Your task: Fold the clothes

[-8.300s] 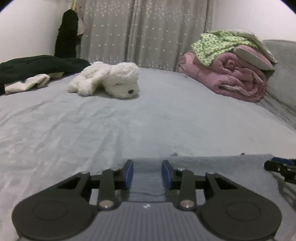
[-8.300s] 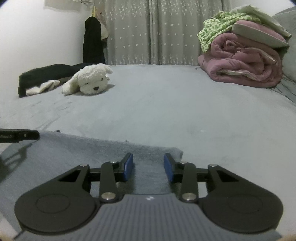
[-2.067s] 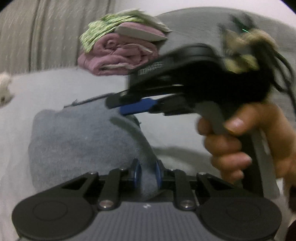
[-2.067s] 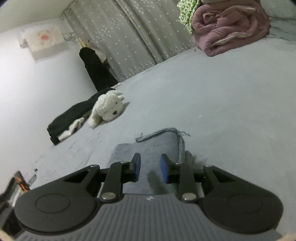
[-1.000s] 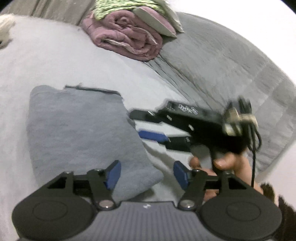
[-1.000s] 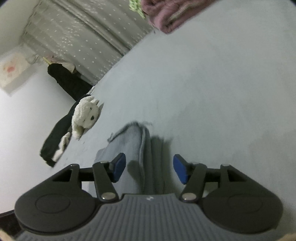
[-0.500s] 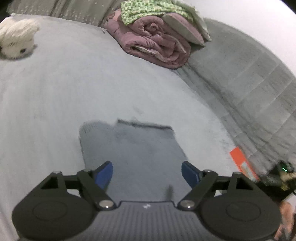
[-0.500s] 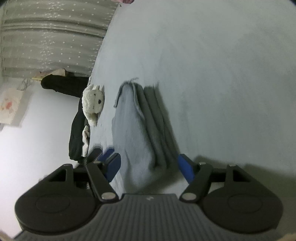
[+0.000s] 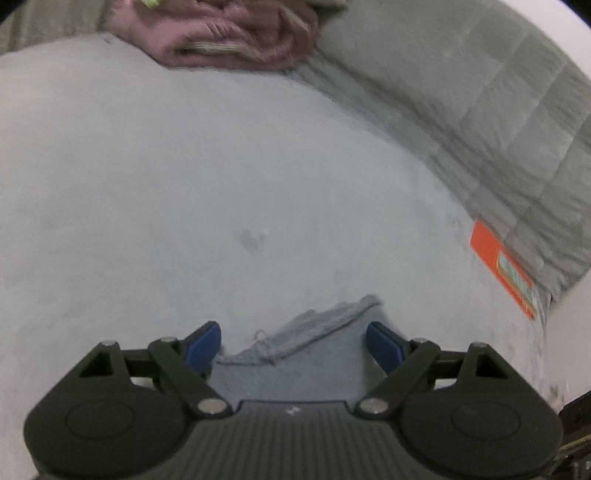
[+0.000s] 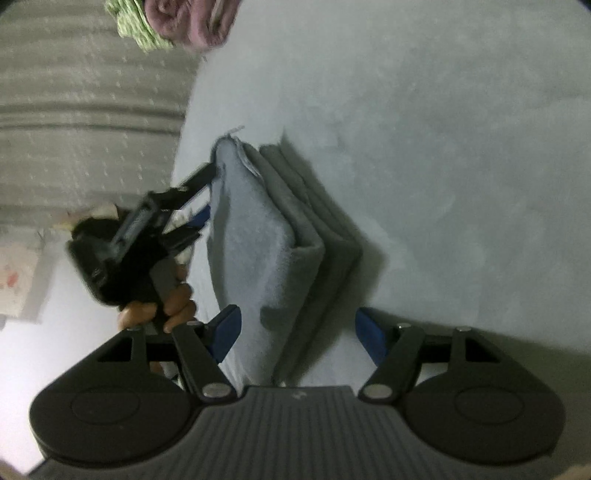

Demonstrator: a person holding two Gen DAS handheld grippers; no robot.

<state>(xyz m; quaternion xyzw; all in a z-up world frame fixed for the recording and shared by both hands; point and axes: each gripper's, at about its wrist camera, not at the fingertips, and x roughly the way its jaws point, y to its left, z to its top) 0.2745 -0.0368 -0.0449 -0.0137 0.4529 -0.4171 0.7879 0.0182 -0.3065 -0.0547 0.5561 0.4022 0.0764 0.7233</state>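
**Grey cloth (image 10: 258,236) folded in layers on bed (image 10: 443,147)**

Lay stacked, near edge between the wide-open right gripper (image 10: 297,334). Left gripper (image 9: 293,343) likewise spread, holding nothing. Looked folded; either finished or awaiting one more fold.

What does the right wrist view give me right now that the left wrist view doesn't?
Right wrist only: the left gripper in a hand beside the folded grey garment, the garment's stacked layers edge-on, and the curtain.
Left wrist only: the quilted grey cover and an orange tag.
Both: the garment on the grey bed sheet, the pink blanket, open jaws.
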